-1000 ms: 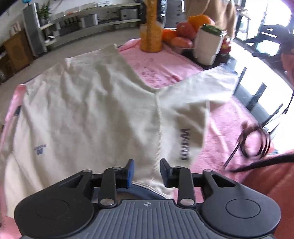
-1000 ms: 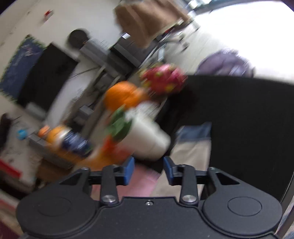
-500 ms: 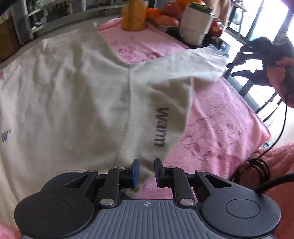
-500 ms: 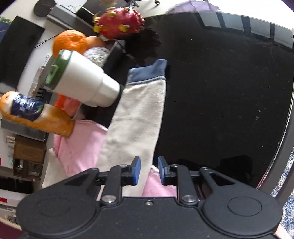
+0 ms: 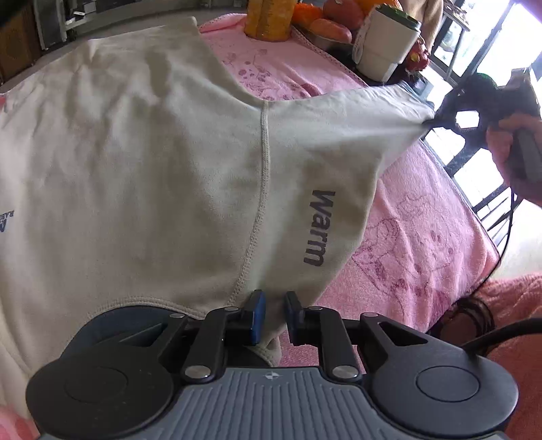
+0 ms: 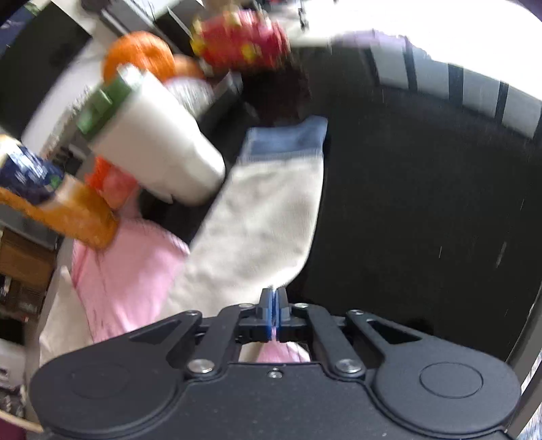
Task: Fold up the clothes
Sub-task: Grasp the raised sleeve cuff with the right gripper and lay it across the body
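A cream sweatshirt (image 5: pixel 162 162) with "Warm" printed on its sleeve lies spread on a pink blanket (image 5: pixel 413 243). My left gripper (image 5: pixel 273 316) sits at the shoulder seam by the collar, its jaws a small gap apart with cloth between them. My right gripper (image 6: pixel 274 313) is shut on the sleeve (image 6: pixel 261 216) near its edge; the blue cuff (image 6: pixel 288 138) lies beyond it on a black surface. In the left wrist view the right gripper (image 5: pixel 440 118) pulls the sleeve taut to the right.
A white cup with a green lid (image 5: pixel 386 47), an orange bottle (image 5: pixel 269 17) and fruit (image 5: pixel 332 27) stand at the blanket's far edge. In the right wrist view the cup (image 6: pixel 155 145) is close to the sleeve. A cable (image 5: pixel 501 237) hangs at right.
My right gripper has closed on the sleeve and pulled it taut. My left gripper has moved in to the shoulder seam, its jaws narrowing around the cloth.
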`<state>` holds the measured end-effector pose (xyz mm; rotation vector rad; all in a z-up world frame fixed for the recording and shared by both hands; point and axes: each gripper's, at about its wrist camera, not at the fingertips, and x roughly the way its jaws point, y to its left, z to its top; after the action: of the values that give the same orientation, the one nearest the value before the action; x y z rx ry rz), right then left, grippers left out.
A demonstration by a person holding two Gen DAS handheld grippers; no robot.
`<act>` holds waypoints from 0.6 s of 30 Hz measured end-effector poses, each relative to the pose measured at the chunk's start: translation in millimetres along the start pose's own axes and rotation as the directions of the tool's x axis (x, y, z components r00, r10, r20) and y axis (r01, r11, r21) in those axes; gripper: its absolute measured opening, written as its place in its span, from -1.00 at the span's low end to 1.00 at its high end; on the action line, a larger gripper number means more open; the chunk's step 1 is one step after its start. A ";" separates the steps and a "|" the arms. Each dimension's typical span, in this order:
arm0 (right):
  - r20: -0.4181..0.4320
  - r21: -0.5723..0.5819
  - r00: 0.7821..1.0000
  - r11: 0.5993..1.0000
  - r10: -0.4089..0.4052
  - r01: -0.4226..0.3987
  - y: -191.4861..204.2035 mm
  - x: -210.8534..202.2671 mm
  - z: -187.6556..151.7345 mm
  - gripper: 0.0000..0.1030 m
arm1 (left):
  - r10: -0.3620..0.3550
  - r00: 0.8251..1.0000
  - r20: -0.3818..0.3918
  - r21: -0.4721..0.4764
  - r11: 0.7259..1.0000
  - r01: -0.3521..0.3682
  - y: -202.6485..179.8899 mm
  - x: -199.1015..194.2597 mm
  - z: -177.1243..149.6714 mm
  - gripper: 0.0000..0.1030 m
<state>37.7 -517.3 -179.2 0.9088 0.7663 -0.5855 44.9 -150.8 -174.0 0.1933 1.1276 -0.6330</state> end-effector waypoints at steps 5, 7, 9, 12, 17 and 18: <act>0.052 -0.089 0.996 0.993 -0.076 0.080 8.1 0.4 0.5 -0.97 | 0.019 0.999 -0.037 0.087 0.996 -0.016 -6.5 1.6 4.8 -0.65; 0.055 -0.133 0.991 0.983 -0.118 0.125 11.8 2.0 -0.6 -0.94 | 0.024 0.999 -0.038 0.088 0.996 -0.021 -7.3 0.7 5.1 -0.65; 0.086 -0.174 0.982 0.969 -0.165 0.178 16.9 -3.0 -1.9 -0.89 | 0.029 0.999 -0.031 0.084 0.996 -0.027 -7.9 -2.7 2.4 -0.66; 0.097 -0.157 0.987 0.977 -0.127 0.141 17.2 -28.2 -5.8 -0.63 | 0.029 1.000 -0.003 0.085 0.996 -0.028 -11.7 -15.6 -1.5 -0.66; -0.094 -0.114 0.990 0.986 0.109 -0.119 20.5 -55.8 -47.3 -0.59 | 0.079 0.988 0.136 0.034 0.996 -0.084 -5.5 -52.3 -4.7 -0.51; -0.138 -0.114 0.979 0.979 0.153 -0.169 23.1 -58.7 -57.9 -0.59 | 0.105 0.982 0.155 0.002 0.994 -0.106 -1.0 -54.3 -2.0 -0.51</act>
<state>0.2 -448.5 -144.5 0.8895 0.8265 -0.3344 27.8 -130.4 -126.6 0.2078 0.9589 -0.5498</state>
